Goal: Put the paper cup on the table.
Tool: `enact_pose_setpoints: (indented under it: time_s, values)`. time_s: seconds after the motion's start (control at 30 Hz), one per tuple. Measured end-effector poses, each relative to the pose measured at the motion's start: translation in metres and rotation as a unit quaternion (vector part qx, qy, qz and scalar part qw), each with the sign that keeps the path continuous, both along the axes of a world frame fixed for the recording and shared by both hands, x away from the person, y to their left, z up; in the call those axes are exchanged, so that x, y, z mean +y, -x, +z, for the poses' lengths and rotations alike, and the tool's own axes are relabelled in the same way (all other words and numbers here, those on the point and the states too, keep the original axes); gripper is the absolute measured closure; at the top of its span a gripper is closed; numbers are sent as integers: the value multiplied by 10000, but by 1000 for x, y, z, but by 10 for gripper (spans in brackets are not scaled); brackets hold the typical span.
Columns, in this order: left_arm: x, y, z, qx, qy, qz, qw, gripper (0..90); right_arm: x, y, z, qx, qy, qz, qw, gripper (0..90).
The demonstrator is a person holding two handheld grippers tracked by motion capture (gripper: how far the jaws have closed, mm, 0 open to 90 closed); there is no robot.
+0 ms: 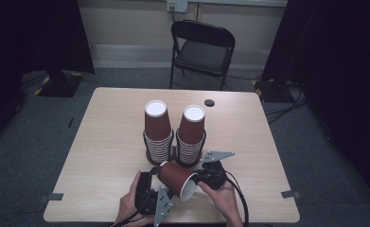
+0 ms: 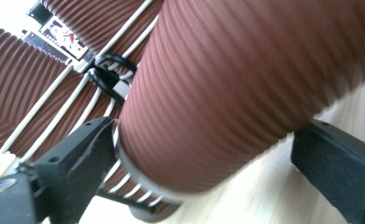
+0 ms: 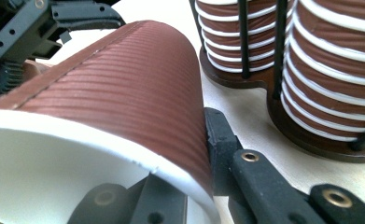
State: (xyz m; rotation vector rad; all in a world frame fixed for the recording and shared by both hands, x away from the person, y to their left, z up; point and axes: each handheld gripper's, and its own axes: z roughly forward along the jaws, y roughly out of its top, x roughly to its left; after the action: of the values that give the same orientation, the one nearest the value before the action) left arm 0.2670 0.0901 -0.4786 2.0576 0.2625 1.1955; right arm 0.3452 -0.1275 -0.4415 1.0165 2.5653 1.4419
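A brown ribbed paper cup [image 1: 175, 178] [image 3: 124, 93] lies on its side just above the table's near edge, white mouth toward the person. My right gripper [image 1: 198, 181] [image 3: 185, 158] is shut on the cup's rim wall, one jaw inside the mouth and one outside. My left gripper [image 1: 156, 173] [image 2: 206, 140] is open, its jaws standing wide on either side of the cup's [image 2: 245, 93] base end. Just behind stand two stacks of upturned brown cups in dark wire holders, the left stack [image 1: 156, 130] [image 3: 227, 42] and the right stack [image 1: 191, 135] [image 3: 339, 70].
The light wooden table [image 1: 102, 142] has a small dark round hole [image 1: 209, 102] near its far edge. A black folding chair [image 1: 201, 47] stands beyond it. Grey tape marks [image 1: 290, 194] sit at the near corners. Both hands rest at the front edge.
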Motion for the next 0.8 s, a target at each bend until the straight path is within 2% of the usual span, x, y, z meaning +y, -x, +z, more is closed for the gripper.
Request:
enact_pose_setpoints:
  time_s: [0.1, 0.23, 0.27, 0.37, 0.57, 0.8]
  values:
    - [-4, 0, -1, -1, -101, -57, 9999, 30, 4, -1, -1, 21, 34, 71, 10000, 864]
    - [-7, 0, 0, -8, -91, -91, 9999, 27, 6, -2, -1, 26, 30, 85, 10000, 866]
    - [-9, 1, 1, -36, -86, -122, 9999, 30, 7, -2, -1, 37, -47, 109, 9999, 867]
    - [-13, 2, 2, -80, -168, -127, 9997, 38, 10, -1, -1, 23, -41, 138, 9999, 869]
    - [-14, 1, 3, -52, -102, -180, 9998, 42, 10, -2, -2, 10, -120, 133, 9998, 871]
    - [-27, 3, 8, -163, -170, -356, 9991, 71, 17, -3, -3, 21, -137, 236, 9996, 877]
